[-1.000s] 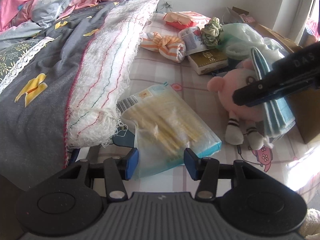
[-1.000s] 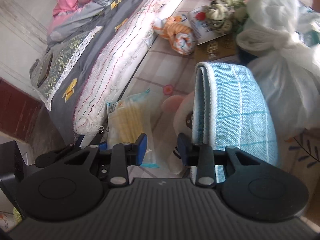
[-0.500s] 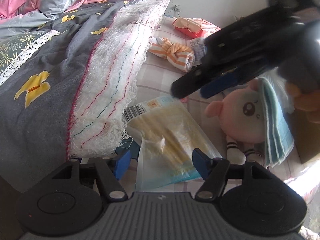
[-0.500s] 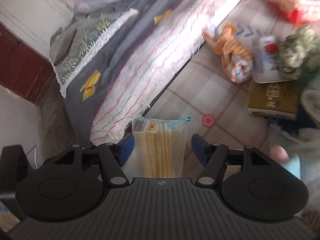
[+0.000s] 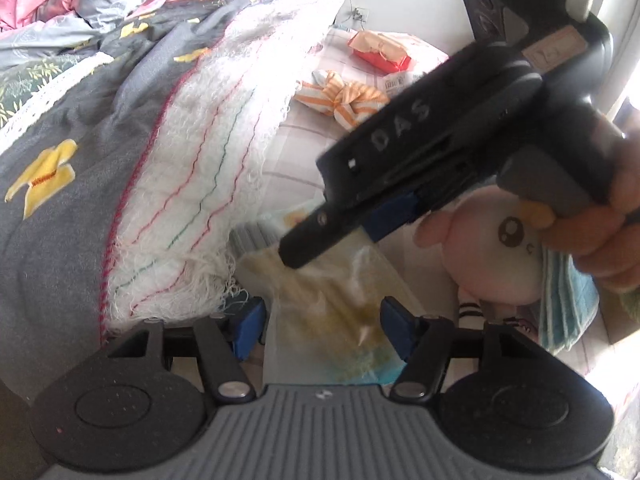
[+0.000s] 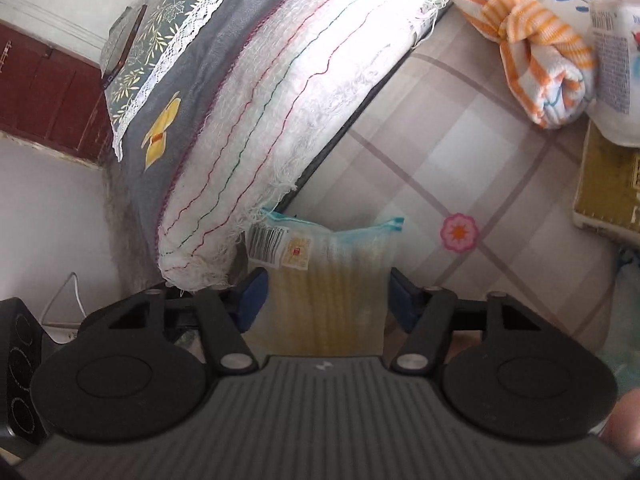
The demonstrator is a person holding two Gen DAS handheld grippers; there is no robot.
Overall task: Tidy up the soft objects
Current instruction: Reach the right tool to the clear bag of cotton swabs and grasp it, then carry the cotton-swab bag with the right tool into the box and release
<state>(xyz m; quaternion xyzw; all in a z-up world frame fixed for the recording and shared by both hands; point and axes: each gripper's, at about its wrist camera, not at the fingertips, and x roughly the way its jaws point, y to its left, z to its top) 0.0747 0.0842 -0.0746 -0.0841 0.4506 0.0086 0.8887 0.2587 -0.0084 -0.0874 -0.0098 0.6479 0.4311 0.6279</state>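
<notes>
A clear plastic packet (image 6: 328,276) of yellow sticks lies on the checked sheet beside the white fringed blanket (image 6: 280,92). My right gripper (image 6: 326,300) points down over its barcode end. Its jaws are closing with the packet between the blue pads, and no firm press shows. My left gripper (image 5: 322,330) straddles the packet's (image 5: 332,304) near end, also closing, with its pads beside the edges. The right gripper's body crosses the left wrist view, held by a hand (image 5: 600,248). A pink plush toy (image 5: 496,252) lies to the right with a folded blue towel (image 5: 568,312) against it.
A knotted orange-striped cloth (image 6: 532,60) and a yellowish box (image 6: 608,184) lie further along the sheet. A red packet (image 5: 380,48) sits near the wall. The grey quilt (image 5: 72,184) with yellow patches covers the left side. A black speaker (image 6: 20,368) stands at lower left.
The right gripper has let go of the blue towel, which now rests on the plush toy, and swung left over the packet. Both grippers opened wider, then narrowed around the packet.
</notes>
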